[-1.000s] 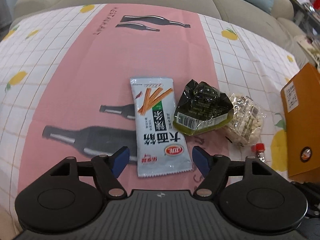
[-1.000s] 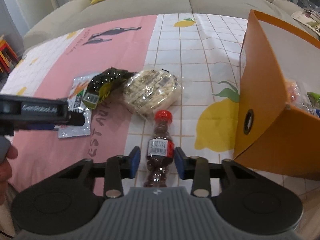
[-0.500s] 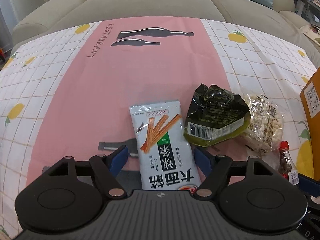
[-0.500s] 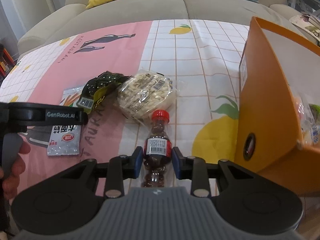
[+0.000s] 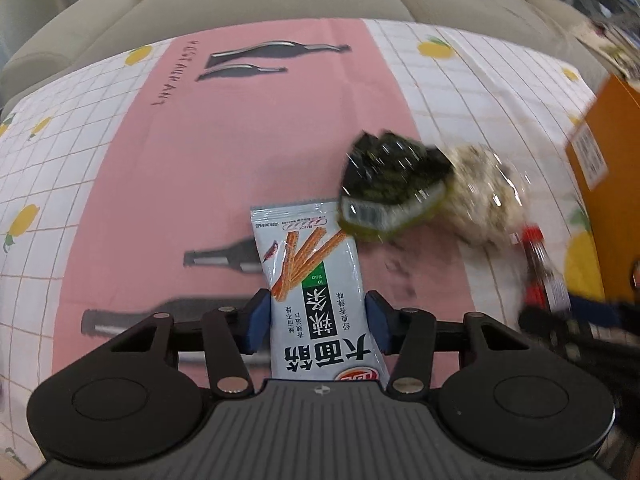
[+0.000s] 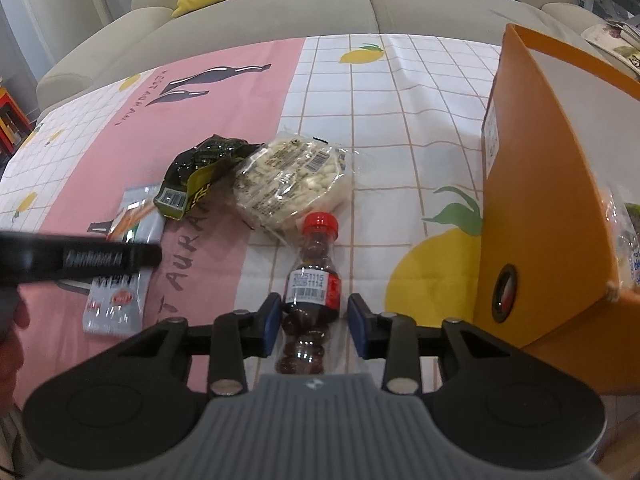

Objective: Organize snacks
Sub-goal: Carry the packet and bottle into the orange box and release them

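Note:
A silver packet of spicy sticks lies lengthwise between the blue pads of my left gripper. The jaws are closing and both pads touch the packet's long edges. In the right wrist view the same packet shows blurred under the left tool's black housing. A small bottle with a red cap, full of dark round sweets, lies on the cloth between the pads of my right gripper. Those jaws are opening, with a narrow gap on the bottle's right side.
A dark green snack bag and a clear pack of white snacks lie just beyond the bottle. An orange box with packets inside stands open at the right. A hand holds the left tool. A sofa runs behind the table.
The left jaws went from wide open to closed in on the silver packet, which now reaches deeper between them. The right pads have come slightly off the bottle.

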`<state>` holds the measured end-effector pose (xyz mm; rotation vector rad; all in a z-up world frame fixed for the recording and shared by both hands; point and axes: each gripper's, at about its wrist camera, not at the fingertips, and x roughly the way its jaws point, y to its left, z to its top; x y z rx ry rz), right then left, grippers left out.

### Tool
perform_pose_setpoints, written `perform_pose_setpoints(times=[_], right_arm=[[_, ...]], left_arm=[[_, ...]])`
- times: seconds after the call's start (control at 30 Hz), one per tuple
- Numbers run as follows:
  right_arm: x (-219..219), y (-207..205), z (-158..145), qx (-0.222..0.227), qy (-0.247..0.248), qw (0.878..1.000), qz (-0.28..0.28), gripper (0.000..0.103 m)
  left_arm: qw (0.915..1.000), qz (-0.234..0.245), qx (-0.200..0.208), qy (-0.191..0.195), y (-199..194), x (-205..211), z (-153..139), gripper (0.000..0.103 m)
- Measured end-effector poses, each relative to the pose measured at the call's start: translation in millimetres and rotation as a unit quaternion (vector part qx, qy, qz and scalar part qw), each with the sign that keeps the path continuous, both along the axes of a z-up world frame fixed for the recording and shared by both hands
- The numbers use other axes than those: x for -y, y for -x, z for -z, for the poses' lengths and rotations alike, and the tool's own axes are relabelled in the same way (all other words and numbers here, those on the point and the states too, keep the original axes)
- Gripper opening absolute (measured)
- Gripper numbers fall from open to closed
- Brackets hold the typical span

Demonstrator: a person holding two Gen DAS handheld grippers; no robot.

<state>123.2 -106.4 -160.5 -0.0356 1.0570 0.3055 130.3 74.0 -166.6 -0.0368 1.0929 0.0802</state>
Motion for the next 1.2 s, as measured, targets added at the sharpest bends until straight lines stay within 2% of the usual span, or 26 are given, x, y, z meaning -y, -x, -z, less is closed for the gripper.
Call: perform_pose_setpoints(times=[0.1, 0.2, 0.37, 0.53, 0.77, 0.93, 1.2], right_arm=[[-0.5, 1.4, -0.3, 0.000, 0.001, 1.000, -0.004, 0.030], [-0.2, 2.8, -0.5, -0.002, 0.000, 1.000, -0.004, 0.030], [1.1, 7.4, -4.6, -0.006, -0.004, 1.000, 0.001, 0.029], [2.6, 14.4, -16.3, 0.005, -0.014, 1.000, -0.005, 0.029], [7.5, 23.3, -41.9, 0.023, -0.037, 0.999, -0.008, 0.029], [25.8, 30.6, -69.9, 0.035, -0.065, 0.997, 0.003, 0.029], [72.6, 31.8, -114.7, 0.043, -0.082, 0.995, 0.022, 0.029]], left_arm=[[0.9998, 0.011, -0.011, 0.014, 11.8, 2.5, -2.3, 0.056], [0.9994, 0.018, -0.016, 0.024, 22.5, 4.4, -4.1, 0.055], [0.9991, 0.013, -0.006, 0.040, 35.2, 5.5, -7.7, 0.054], [0.9989, 0.012, 0.016, 0.042, 41.3, 8.6, -23.2, 0.054], [0.9969, 0.009, 0.043, 0.065, 48.4, 12.2, -56.9, 0.054], [0.9927, 0.008, 0.066, 0.100, 50.1, 19.4, -86.9, 0.054], [0.9842, 0.050, 0.093, 0.142, 43.5, 56.9, -129.7, 0.054]])
